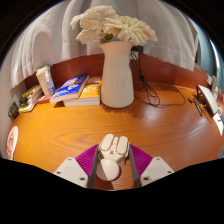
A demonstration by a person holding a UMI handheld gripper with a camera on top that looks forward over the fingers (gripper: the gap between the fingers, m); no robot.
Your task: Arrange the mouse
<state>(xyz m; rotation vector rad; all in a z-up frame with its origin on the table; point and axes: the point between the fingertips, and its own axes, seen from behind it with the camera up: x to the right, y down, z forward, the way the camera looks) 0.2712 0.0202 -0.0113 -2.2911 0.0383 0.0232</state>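
Observation:
A white computer mouse [112, 155] sits between my gripper's [112, 163] two fingers, its buttons pointing away from me. The magenta pads [87, 157] press on its left and right sides. It is low over the orange wooden table [170, 125]; I cannot tell whether it rests on the table or is lifted. The mouse's rear end is partly hidden between the finger bases.
A tall white vase [117, 75] with pale flowers [112, 25] stands straight ahead mid-table. Books [78, 90] lie to its left, a black cable [150, 95] to its right. Small items line the left [30, 98] and right [208, 98] edges. A person in white stands behind.

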